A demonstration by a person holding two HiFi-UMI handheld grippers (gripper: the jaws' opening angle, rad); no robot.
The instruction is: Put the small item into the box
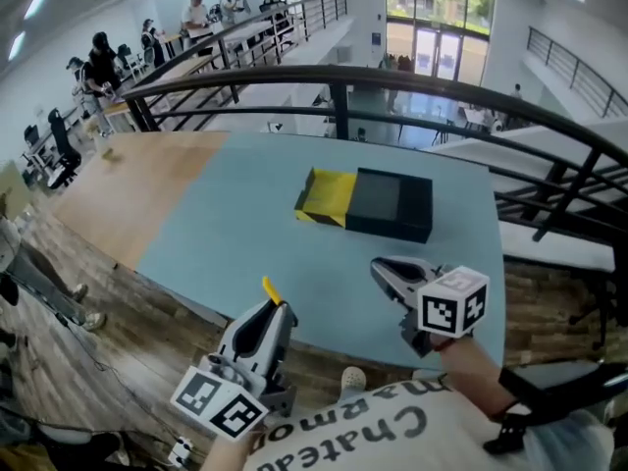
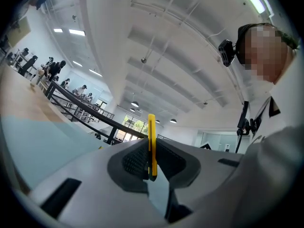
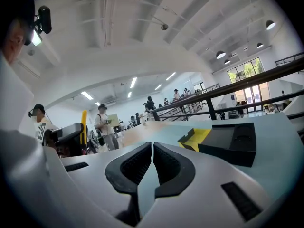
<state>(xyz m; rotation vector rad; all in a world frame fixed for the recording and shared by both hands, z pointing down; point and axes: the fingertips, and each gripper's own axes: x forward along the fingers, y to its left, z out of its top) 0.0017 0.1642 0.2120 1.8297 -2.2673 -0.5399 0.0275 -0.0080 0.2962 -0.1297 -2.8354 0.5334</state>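
We hold the left gripper [image 1: 276,309] in our left hand. Its two jaws are pinching a thin yellow piece [image 1: 271,289]. This is the small item. In the left gripper view the yellow piece [image 2: 151,145] stands straight up between the dark pads [image 2: 135,161] and pokes out past the tips of the left gripper [image 2: 151,169]. It is not in the box [image 1: 390,205]. It is well apart from the box, on our side of it, nearer the box's yellow end [image 1: 328,196].

We hold the right gripper [image 1: 387,272] in our right hand. In the right gripper view the jaws of the right gripper [image 3: 152,159] are pressed almost together, with only a thin slit between them, and nothing is in the slit. This gripper is also on our side of the box, nearer its black end, and it does not touch the box.

The box [image 3: 229,144] is black, with a yellow end [image 3: 194,137] sticking out of one side. It lies flat on a pale blue table [image 1: 235,226].

Behind the box, past the far edge of the table, runs a black railing [image 1: 339,84]. Far beyond the box, past its yellow end, stand some people [image 1: 98,62].
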